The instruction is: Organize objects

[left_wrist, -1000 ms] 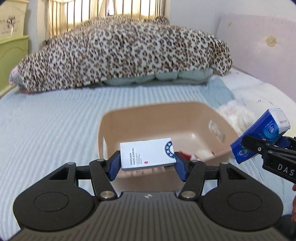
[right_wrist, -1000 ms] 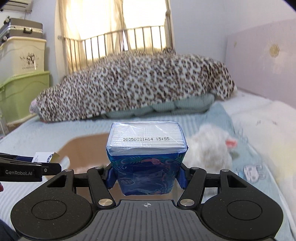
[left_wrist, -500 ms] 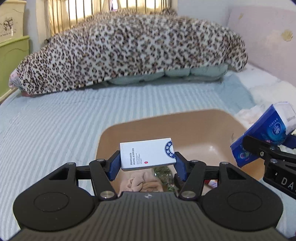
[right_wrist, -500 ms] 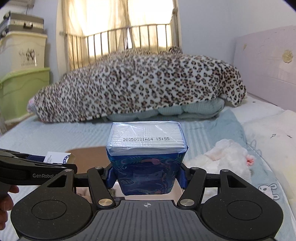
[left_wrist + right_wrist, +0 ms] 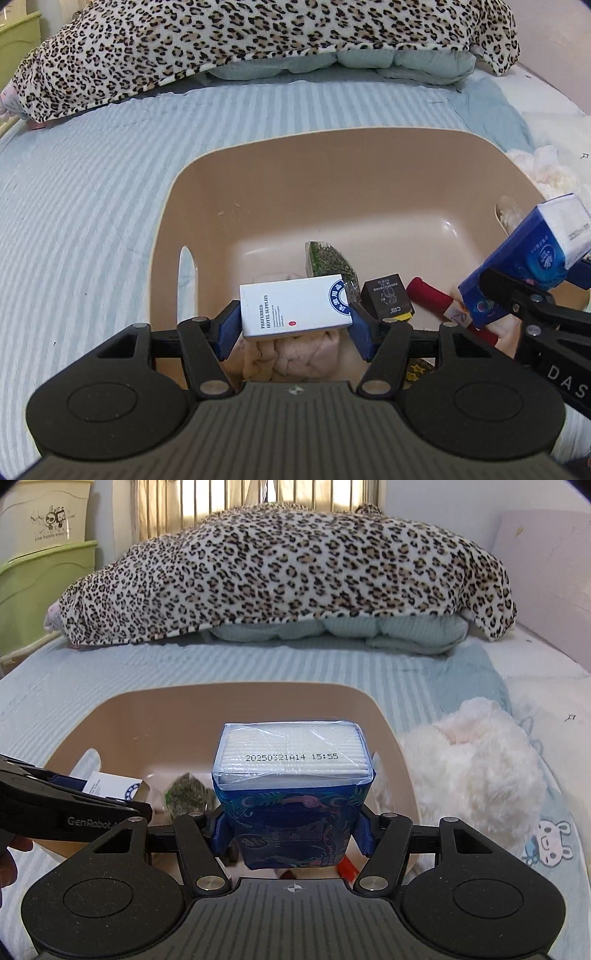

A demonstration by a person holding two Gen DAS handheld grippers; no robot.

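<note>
My left gripper (image 5: 293, 325) is shut on a white box printed "Preferred Hotel Supplies" (image 5: 293, 305) and holds it above the near part of a tan plastic basin (image 5: 332, 177). My right gripper (image 5: 293, 830) is shut on a blue tissue pack (image 5: 291, 797), also over the basin (image 5: 184, 716); the pack shows at the right in the left wrist view (image 5: 524, 266). In the basin lie a green packet (image 5: 328, 260), a black cube (image 5: 386, 301), a red tube (image 5: 430, 293) and a pink cloth (image 5: 295, 354).
The basin sits on a blue striped bed sheet (image 5: 92, 184). A leopard-print blanket (image 5: 288, 572) lies at the far side. A white plush toy (image 5: 476, 753) lies right of the basin. Green and cream storage boxes (image 5: 44, 572) stand at the left.
Both grippers have moved forward and tilted down over the basin, each still holding its object. The basin's contents have come into view.
</note>
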